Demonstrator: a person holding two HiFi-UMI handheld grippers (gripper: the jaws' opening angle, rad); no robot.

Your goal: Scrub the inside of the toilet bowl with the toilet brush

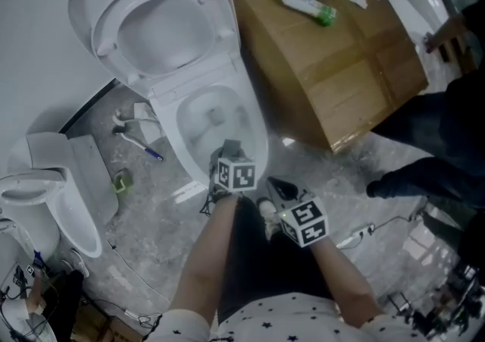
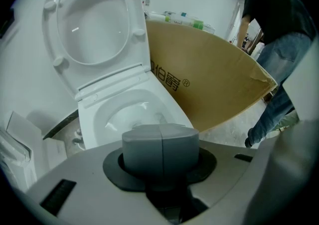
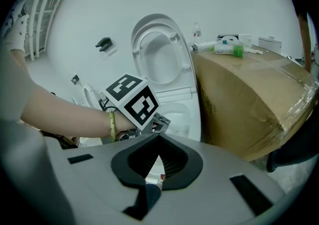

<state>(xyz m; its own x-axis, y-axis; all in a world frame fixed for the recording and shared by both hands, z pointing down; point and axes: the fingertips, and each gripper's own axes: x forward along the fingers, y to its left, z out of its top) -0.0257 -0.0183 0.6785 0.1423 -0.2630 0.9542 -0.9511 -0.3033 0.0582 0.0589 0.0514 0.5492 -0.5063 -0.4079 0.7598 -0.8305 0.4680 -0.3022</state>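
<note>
One open toilet (image 1: 170,98), one cardboard box (image 1: 333,67), and one green-capped bottle (image 1: 303,5).

Flat, dimmish light around me, soft shadows on the floor (image 1: 144,211). Both my gripper views bulge, with black corners; near parts look soft.

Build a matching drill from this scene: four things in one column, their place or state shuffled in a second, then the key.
1. white toilet lid
2. brown cardboard box
3. green-capped white bottle
4. left tool

A. lying on top of the box
B. jaws together, nothing between them
C. raised open
D. beside the white toilet bowl

Pairs: 1-C, 2-D, 3-A, 4-B
</note>
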